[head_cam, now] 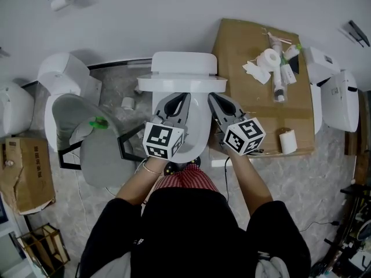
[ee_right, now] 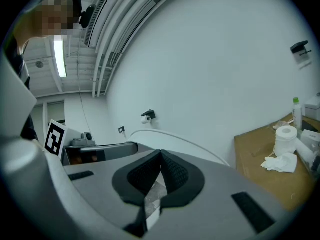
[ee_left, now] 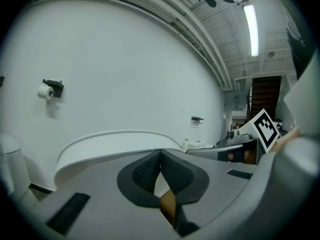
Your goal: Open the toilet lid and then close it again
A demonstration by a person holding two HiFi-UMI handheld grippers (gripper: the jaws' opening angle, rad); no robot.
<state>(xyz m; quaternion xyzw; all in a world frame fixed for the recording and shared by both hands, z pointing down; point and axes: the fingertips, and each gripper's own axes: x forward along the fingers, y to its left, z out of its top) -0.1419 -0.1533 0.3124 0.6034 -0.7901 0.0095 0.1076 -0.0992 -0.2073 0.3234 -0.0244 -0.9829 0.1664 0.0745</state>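
Observation:
The white toilet (head_cam: 197, 133) stands in the middle of the head view, its tank (head_cam: 182, 62) against the wall. Its lid (head_cam: 182, 84) is raised and shows edge-on as a white band in front of the tank. Both grippers are over the bowl, pointing at the lid's lower face. My left gripper (head_cam: 185, 95) and my right gripper (head_cam: 210, 96) are side by side, tips close to the lid. In each gripper view the dark pads meet at the tips, left gripper (ee_left: 160, 152) and right gripper (ee_right: 160, 152), with the lid's curved rim (ee_left: 115, 143) (ee_right: 200, 146) just beyond. Nothing is held.
A cardboard box (head_cam: 255, 112) at the right carries a paper roll (head_cam: 270, 57) and bottles. Other white toilets stand at the left (head_cam: 62, 77) and right (head_cam: 339, 97). A grey seat (head_cam: 98, 146) lies at the left. A roll holder (ee_left: 50, 90) hangs on the wall.

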